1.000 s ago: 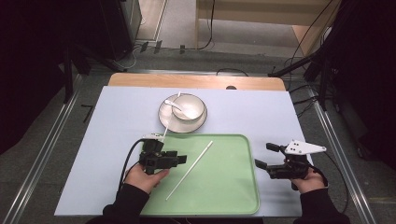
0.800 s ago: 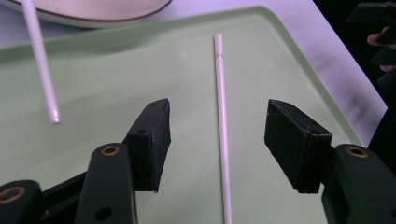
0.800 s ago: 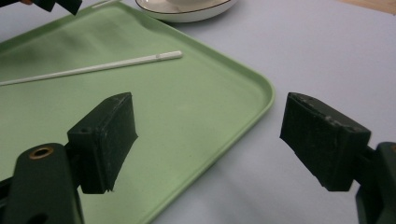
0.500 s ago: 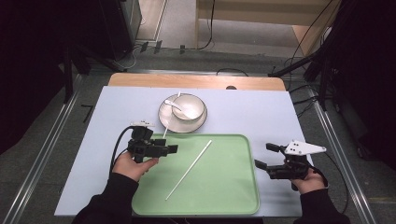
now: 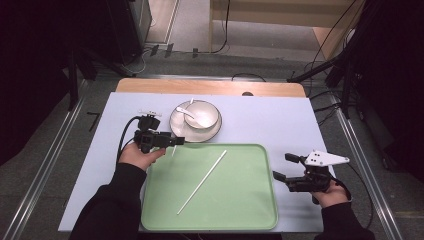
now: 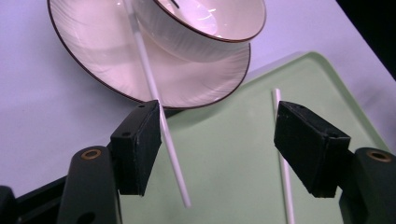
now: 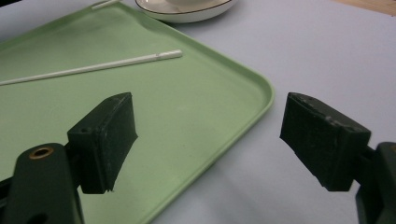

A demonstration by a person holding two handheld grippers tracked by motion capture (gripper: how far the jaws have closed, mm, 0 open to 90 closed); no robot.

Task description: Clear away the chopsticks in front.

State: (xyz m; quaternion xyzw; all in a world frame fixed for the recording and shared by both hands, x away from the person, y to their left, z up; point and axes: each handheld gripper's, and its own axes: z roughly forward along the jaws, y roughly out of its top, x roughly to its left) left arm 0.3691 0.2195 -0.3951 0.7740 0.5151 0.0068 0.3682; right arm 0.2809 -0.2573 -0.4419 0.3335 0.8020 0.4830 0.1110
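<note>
No readable text, labels, brands, numbers or signs found on the tray (image 5: 240,210), bowl (image 5: 205,116), plate (image 5: 176,125) or desk (image 5: 280,120)

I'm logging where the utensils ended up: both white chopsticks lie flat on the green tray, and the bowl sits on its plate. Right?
Only one chopstick lies flat on the green tray. In the left gripper view, the other chopstick leans across the plate rim. The bowl does sit on the plate.

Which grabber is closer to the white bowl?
The left gripper is closer. It sits right beside the plate under the bowl, at the tray's far left corner. The right gripper is off past the tray's right edge, much farther away.
</note>
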